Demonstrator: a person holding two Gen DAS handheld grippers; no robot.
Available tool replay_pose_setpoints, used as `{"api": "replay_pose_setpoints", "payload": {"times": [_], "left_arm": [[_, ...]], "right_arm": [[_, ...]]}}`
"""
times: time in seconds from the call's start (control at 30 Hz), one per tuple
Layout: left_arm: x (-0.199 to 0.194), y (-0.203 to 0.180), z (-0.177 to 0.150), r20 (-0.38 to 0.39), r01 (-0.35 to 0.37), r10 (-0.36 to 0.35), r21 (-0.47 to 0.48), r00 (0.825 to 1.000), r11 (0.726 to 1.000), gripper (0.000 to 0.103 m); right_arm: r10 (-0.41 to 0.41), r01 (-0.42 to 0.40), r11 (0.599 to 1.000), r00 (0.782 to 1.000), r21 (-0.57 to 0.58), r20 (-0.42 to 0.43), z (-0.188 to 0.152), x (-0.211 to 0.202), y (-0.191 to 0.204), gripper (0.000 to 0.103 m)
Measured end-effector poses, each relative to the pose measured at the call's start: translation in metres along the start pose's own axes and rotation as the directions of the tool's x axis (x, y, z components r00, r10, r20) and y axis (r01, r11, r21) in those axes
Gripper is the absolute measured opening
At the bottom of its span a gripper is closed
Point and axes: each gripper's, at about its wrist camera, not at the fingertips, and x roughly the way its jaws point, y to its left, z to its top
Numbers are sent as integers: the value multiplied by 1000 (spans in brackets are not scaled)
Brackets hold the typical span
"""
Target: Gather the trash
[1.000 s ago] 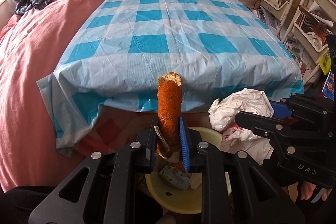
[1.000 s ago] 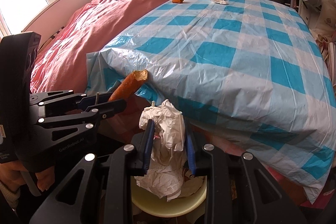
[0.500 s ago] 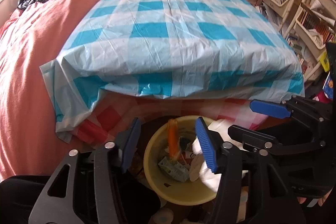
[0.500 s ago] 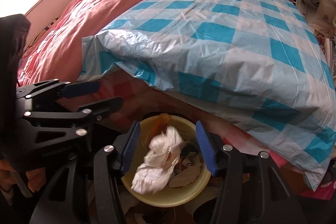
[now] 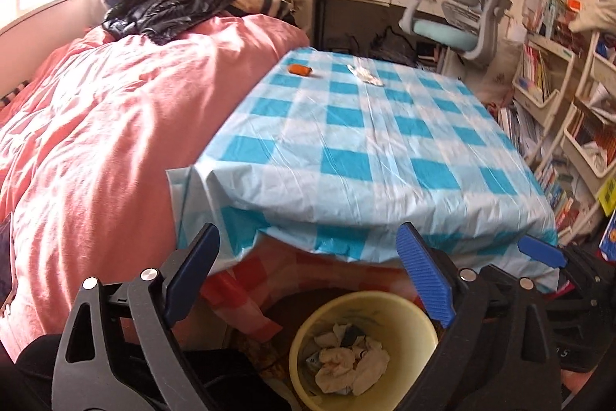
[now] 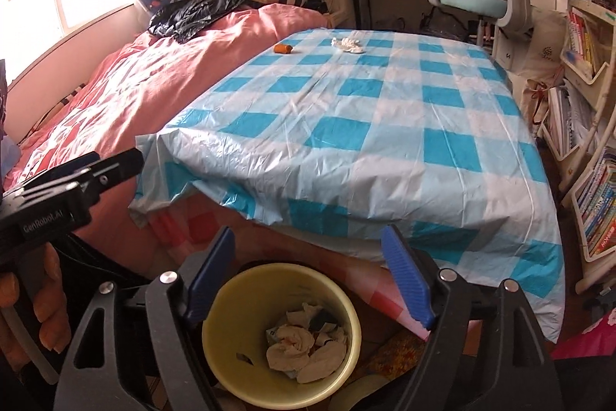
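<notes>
Both grippers hang over a yellow bin (image 6: 215, 299) of crumpled paper (image 6: 304, 345) below the table's near edge; the left gripper (image 5: 308, 276) and right gripper (image 6: 308, 272) are opening, nothing between them. The checked tablecloth (image 6: 365, 126) lies bare to its far edge, where an orange scrap (image 6: 283, 48), perhaps peel, and a wrapper (image 6: 348, 44) sit.

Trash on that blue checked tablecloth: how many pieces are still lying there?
2. An orange scrap lies at the far end near the pink quilt, and a crumpled white tissue sits to its right. Nothing else shows on the tablecloth.
</notes>
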Motion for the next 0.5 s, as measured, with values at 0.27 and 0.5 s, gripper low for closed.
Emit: {"api": "replay_pose_setpoints", "payload": {"times": [0.27,0.5], "left_arm": [[-8,9,7,47,-14,16,-47,999,999,95],[-6,3,7,39,-18,19,-23,999,1000,96]], "right_arm": [[-14,13,999,1000,-38,-28,-2,12,11,80],[-18,17,999,999,-40,-31,-3,15,12,81]]}}
